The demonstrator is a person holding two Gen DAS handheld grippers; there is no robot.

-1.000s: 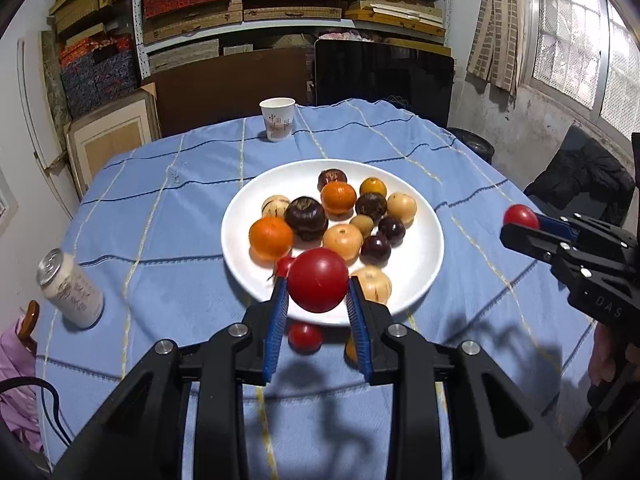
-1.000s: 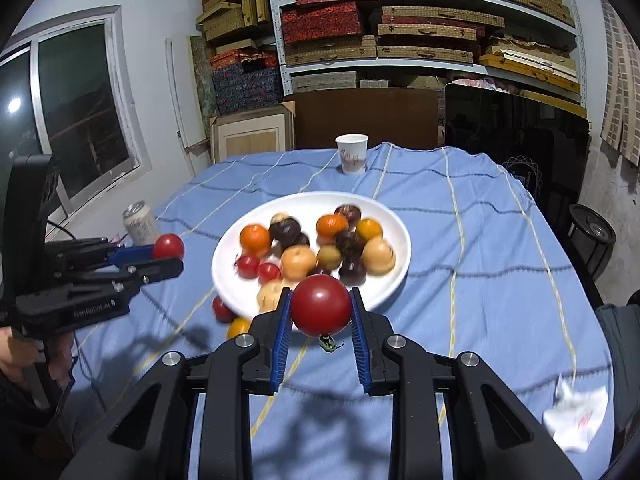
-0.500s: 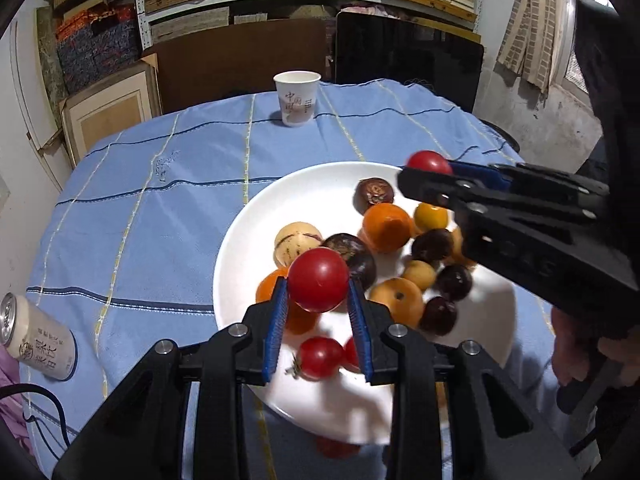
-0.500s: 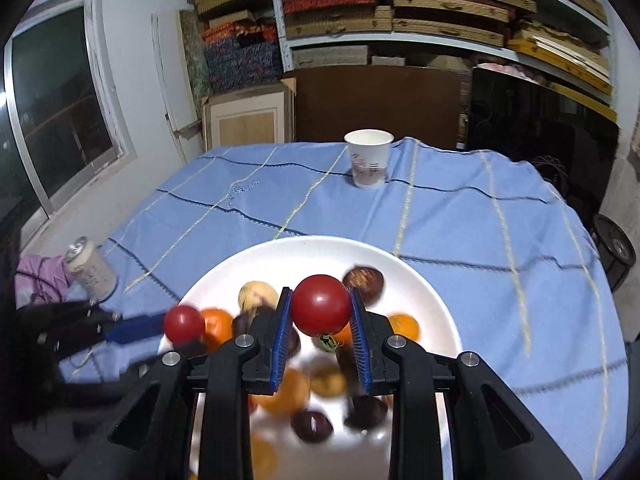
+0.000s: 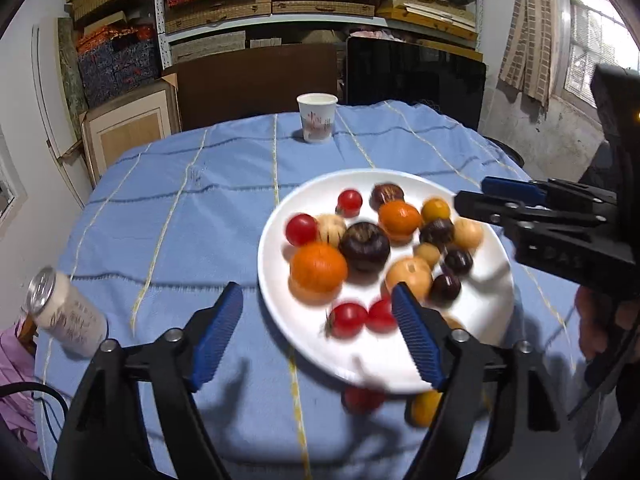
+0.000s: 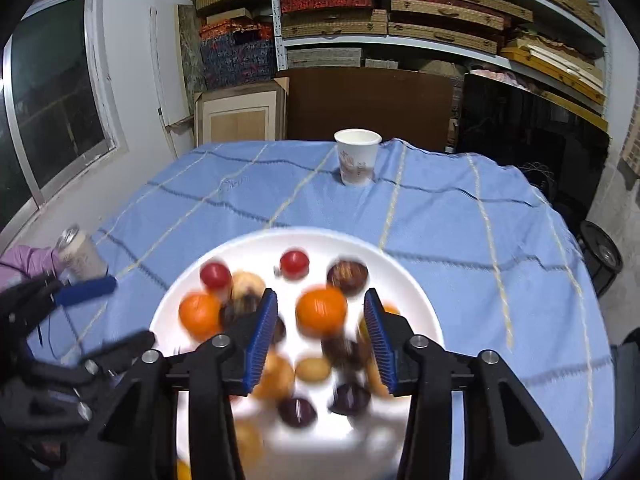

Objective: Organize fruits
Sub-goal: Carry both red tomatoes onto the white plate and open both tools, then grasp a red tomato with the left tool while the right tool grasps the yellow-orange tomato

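left tongs (image 5: 318, 330): wide, empty | right tongs (image 6: 320, 338): wide, empty | fruits: most on white plate (image 5: 280, 320); two on counter (image 5: 180, 216) by its near rim | handling: round, smooth, probably soft; grip gently across the middle

Both wrist cams: close, plate (image 5: 496, 312) shared.

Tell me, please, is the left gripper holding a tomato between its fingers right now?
No, the left gripper is open with nothing between its blue pads, and the tomatoes lie on the white plate.
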